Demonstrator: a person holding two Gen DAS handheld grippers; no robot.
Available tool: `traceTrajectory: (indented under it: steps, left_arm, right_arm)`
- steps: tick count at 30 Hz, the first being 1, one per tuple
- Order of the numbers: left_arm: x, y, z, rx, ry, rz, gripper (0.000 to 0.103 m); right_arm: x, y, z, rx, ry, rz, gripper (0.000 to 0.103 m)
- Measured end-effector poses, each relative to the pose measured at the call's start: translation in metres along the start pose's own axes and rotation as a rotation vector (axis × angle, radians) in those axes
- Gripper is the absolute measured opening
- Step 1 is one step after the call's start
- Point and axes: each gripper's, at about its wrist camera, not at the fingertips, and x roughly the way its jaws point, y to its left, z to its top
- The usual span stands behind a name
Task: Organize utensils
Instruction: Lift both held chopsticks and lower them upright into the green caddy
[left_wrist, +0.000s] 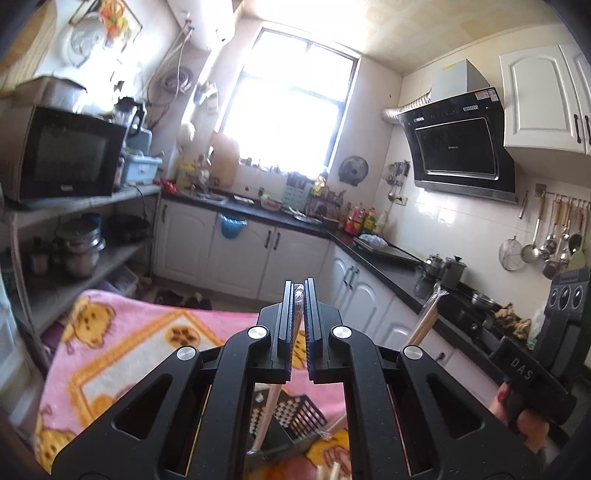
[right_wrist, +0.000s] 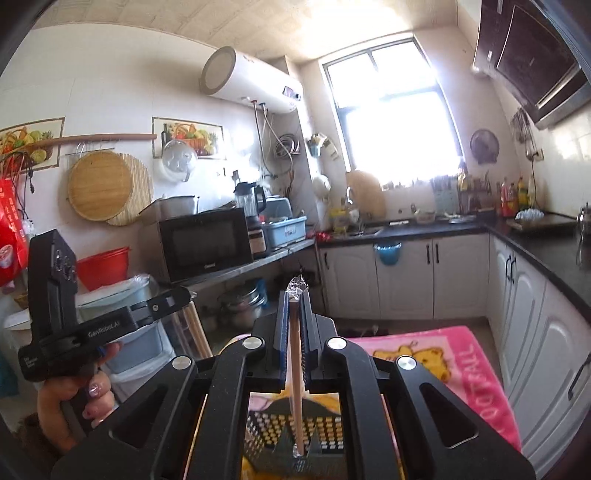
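Observation:
My left gripper is shut on a pair of wooden chopsticks in clear plastic wrap, whose crinkled end pokes out above the fingertips. In the same way, my right gripper is shut on another wrapped pair of chopsticks. Both pairs hang down toward a black perforated basket on the pink blanket below. The left wrist view also shows the right-hand pair of chopsticks at the right. In the right wrist view, the left-hand pair of chopsticks shows at the left.
A pink cartoon blanket covers the surface under the basket. White cabinets with a dark countertop run along the far and right walls. A shelf holds a microwave at left. Ladles hang on a wall rail.

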Motion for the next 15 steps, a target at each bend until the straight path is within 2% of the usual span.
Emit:
traceTrajectory:
  steps: [4, 15]
  left_arm:
    - [0.006, 0.000, -0.002, 0.028, -0.013, 0.034, 0.003]
    - [0.041, 0.024, -0.039, -0.003, 0.059, 0.059, 0.003]
  right_arm:
    - [0.012, -0.007, -0.003, 0.000, -0.012, -0.021, 0.006]
    - [0.053, -0.024, -0.048, -0.033, 0.032, -0.093, 0.006]
